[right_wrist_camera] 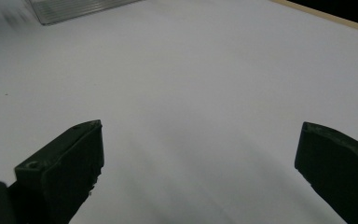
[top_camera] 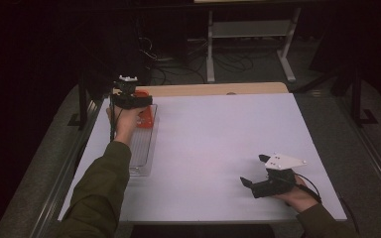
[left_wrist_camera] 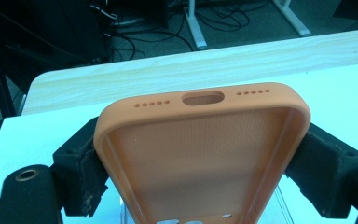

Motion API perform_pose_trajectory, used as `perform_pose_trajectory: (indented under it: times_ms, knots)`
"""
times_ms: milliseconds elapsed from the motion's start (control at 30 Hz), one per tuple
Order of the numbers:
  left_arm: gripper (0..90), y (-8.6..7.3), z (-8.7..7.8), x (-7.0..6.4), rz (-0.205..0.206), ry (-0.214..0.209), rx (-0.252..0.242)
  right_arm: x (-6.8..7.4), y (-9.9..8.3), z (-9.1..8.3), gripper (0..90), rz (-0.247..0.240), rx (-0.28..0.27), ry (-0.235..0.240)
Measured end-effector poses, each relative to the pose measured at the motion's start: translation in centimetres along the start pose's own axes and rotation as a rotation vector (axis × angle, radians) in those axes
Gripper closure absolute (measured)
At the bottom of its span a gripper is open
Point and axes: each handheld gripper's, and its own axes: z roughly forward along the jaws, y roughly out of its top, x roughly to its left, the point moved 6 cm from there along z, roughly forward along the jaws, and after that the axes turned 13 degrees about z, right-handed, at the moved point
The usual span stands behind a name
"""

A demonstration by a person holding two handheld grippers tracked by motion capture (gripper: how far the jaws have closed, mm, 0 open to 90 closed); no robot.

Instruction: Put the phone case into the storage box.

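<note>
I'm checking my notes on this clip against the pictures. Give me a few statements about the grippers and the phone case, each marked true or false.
1. The left gripper is shut on the orange phone case. True.
2. The case shows its hollow inner side in the left gripper view. True.
3. The right gripper holds a second case. False: its jaws stand open with nothing between them, over the bare white table.
4. The clear tray lies near the table's right edge. False: it lies along the left edge, below the left gripper.
5. The two grippers touch. False: they are far apart, at opposite sides of the table.
</note>
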Motion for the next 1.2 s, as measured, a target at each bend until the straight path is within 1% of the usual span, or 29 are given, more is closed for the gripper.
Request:
perform_pose_trajectory:
  times_ms: [33, 200, 233, 367, 433, 533, 600, 633, 667, 733, 767, 800, 867, 900, 933, 967, 1000, 1067, 1167, 1200]
  knots:
    - [15.2, -0.1, 0.0, 0.0, 0.002, 0.0, 0.007, 0.1, 0.0, 0.0, 0.6, 0.004, 0.002, 0.001]
    - [15.1, 0.0, 0.3, -0.1, 0.002, 0.013, 0.006, 0.0, 0.0, 0.0, 0.6, 0.003, 0.001, 0.0]
    - [15.1, 0.1, 0.4, -0.2, -0.006, 0.017, -0.001, 0.0, 0.0, 0.0, 0.6, 0.002, 0.001, 0.001]
    - [15.0, 0.1, 0.8, 0.0, -0.01, 0.029, -0.009, 0.1, 0.0, 0.0, 0.6, -0.001, -0.002, 0.006]
    - [15.0, 0.2, 1.0, 0.0, -0.015, 0.026, -0.017, 0.1, 0.0, 0.0, 0.6, 0.0, 0.0, 0.007]
    - [14.8, 0.4, 1.4, 0.1, -0.003, 0.013, -0.019, 0.2, 0.0, 0.0, 0.6, -0.001, 0.004, 0.009]
    - [14.6, 0.4, 1.7, 0.2, -0.008, 0.011, -0.019, 0.2, 0.0, 0.1, 0.6, -0.004, 0.003, 0.01]
    - [14.7, 0.4, 1.8, 0.3, -0.016, 0.013, -0.028, 0.3, 0.0, 0.1, 0.6, -0.004, 0.003, 0.011]
    - [14.6, 0.4, 1.9, 0.4, -0.013, 0.01, -0.024, 0.3, 0.0, 0.1, 0.6, -0.005, 0.004, 0.011]
    - [14.6, 0.5, 2.3, 0.5, -0.029, 0.01, -0.036, 0.2, 0.0, 0.1, 0.6, -0.008, 0.001, 0.01]
    - [14.5, 0.5, 2.4, 0.5, -0.028, 0.013, -0.031, 0.2, 0.1, 0.0, 0.6, -0.009, 0.001, 0.01]
    - [14.5, 0.5, 2.5, 0.6, -0.015, 0.008, -0.019, 0.2, 0.1, 0.0, 0.6, -0.006, 0.002, 0.01]
    - [14.4, 0.6, 2.8, 0.6, -0.015, 0.008, -0.024, 0.1, 0.1, 0.0, 0.6, -0.002, 0.0, 0.009]
    - [14.4, 0.7, 2.9, 0.5, -0.026, 0.007, -0.033, 0.1, 0.1, 0.0, 0.6, -0.002, -0.002, 0.008]
    - [14.4, 0.7, 2.9, 0.6, -0.003, 0.004, -0.018, 0.1, 0.1, 0.0, 0.6, -0.003, -0.003, 0.009]
    - [14.3, 0.7, 2.9, 0.6, -0.002, 0.006, -0.018, 0.1, 0.1, -0.1, 0.6, -0.005, -0.003, 0.009]
    - [14.3, 0.8, 3.1, 0.5, -0.009, 0.005, -0.027, 0.1, 0.1, -0.1, 0.6, -0.005, -0.002, 0.01]
    - [14.2, 0.8, 3.2, 0.5, 0.008, 0.002, -0.022, 0.1, 0.1, -0.1, 0.6, -0.006, -0.002, 0.01]
    - [14.2, 0.8, 3.4, 0.5, -0.011, 0.003, -0.029, 0.1, 0.1, -0.1, 0.6, -0.006, -0.002, 0.011]
    - [14.1, 0.7, 3.4, 0.7, -0.004, 0.004, -0.022, 0.1, 0.1, -0.1, 0.6, -0.008, -0.001, 0.01]
